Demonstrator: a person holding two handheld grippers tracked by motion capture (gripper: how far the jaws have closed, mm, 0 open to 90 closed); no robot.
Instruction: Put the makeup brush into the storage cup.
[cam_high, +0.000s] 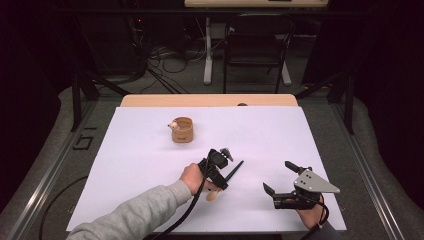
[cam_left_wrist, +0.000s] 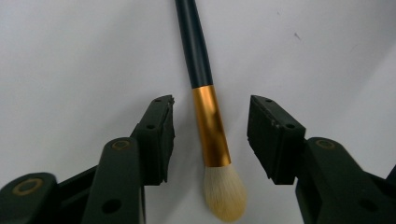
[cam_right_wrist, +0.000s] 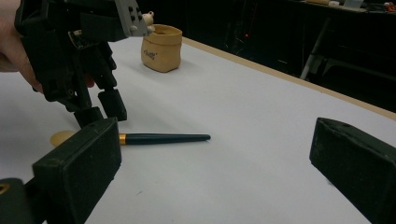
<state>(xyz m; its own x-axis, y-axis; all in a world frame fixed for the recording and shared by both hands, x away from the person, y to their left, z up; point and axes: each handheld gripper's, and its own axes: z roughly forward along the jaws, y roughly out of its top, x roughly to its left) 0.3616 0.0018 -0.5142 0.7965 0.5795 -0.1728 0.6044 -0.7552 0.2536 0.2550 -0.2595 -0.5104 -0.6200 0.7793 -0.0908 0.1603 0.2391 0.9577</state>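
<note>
i have the left gripper (cam_left_wrist: 210, 135) straddling the makeup brush (cam_left_wrist: 211, 123), jaws apart, not gripping; right gripper (cam_high: 289, 180) released; next, pinch the ferrule.

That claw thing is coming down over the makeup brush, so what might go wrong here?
The left hand-held gripper straddles the brush at its gold band, with gaps on both sides. That smooth, round band may slip or roll as the pads close. The bristles lie just below the pads, so a low grip could crush them.
</note>
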